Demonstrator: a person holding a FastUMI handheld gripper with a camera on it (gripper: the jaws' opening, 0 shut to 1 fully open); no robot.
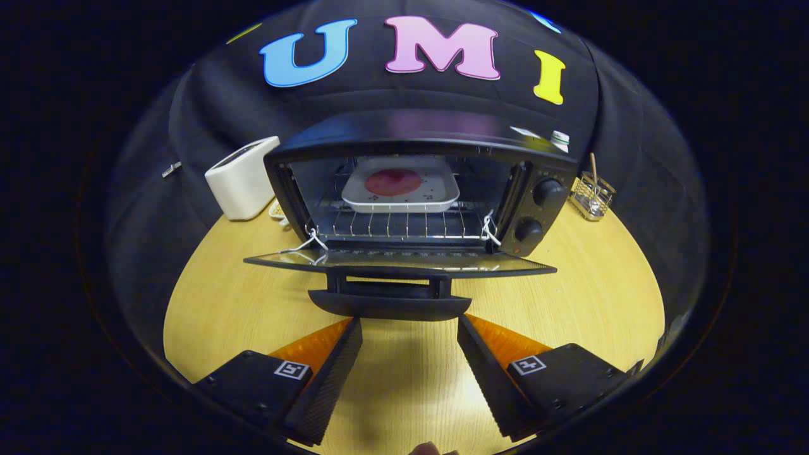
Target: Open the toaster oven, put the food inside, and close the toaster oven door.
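Note:
A black toaster oven (417, 136) stands on the wooden table with its glass door (398, 262) folded down flat toward me. Inside, on the wire rack (398, 222), rests a white square tray (401, 188) holding a round reddish piece of food (393, 182). The door's dark handle (390, 304) hangs at the door's front edge, just ahead of my fingertips. My gripper (409, 323) is open, its fingers spread about as wide as the handle, with nothing between them but bare table.
A white toaster (243, 178) stands left of the oven. A small wire basket (591, 196) with a stick in it sits to the right. Two control knobs (547, 191) are on the oven's right front. Bare wooden table (215, 303) lies on both sides of the door.

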